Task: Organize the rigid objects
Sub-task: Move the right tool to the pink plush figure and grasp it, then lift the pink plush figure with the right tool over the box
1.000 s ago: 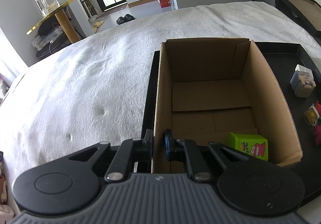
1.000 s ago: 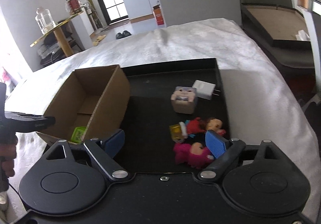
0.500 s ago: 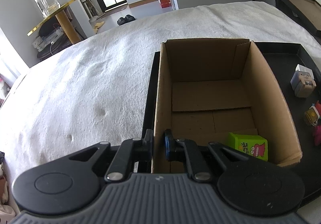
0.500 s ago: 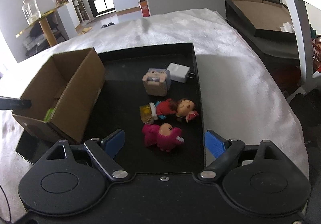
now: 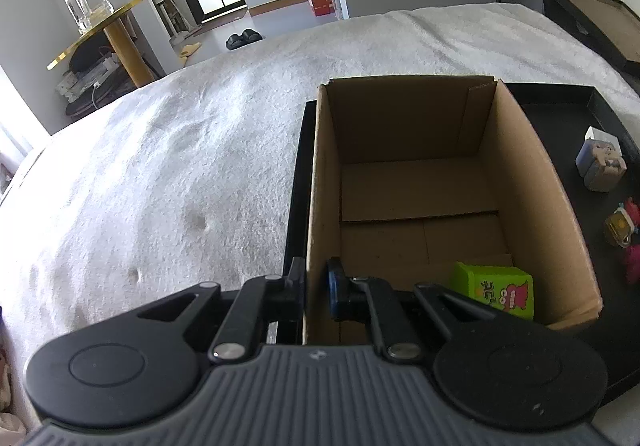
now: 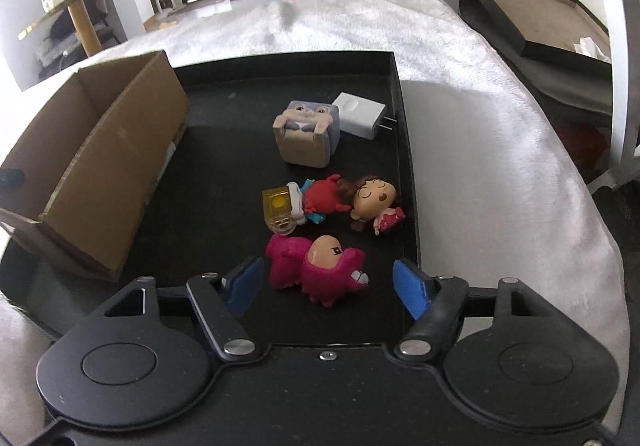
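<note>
My left gripper [image 5: 316,290] is shut on the near left wall of the open cardboard box [image 5: 440,182], which stands on a black tray [image 6: 248,94]. A green toy block [image 5: 494,288] lies inside the box at the near right. My right gripper [image 6: 326,288] is open, its fingers on either side of a pink dinosaur-suit figure [image 6: 318,272] lying on the tray. Beyond it lie a red-dressed doll [image 6: 352,202] with a yellow block [image 6: 278,208], a grey rabbit cube [image 6: 308,132] and a white charger [image 6: 360,116].
The tray rests on a white fluffy bed cover [image 5: 180,166]. The box [image 6: 96,162] fills the tray's left side. A gold side table with a glass jar [image 5: 86,0] stands at the far left. A dark flat box [image 6: 536,14] lies at the far right.
My right gripper has moved right and forward over the tray, so the pink figure now lies between its open fingers. My left gripper still holds the box wall.
</note>
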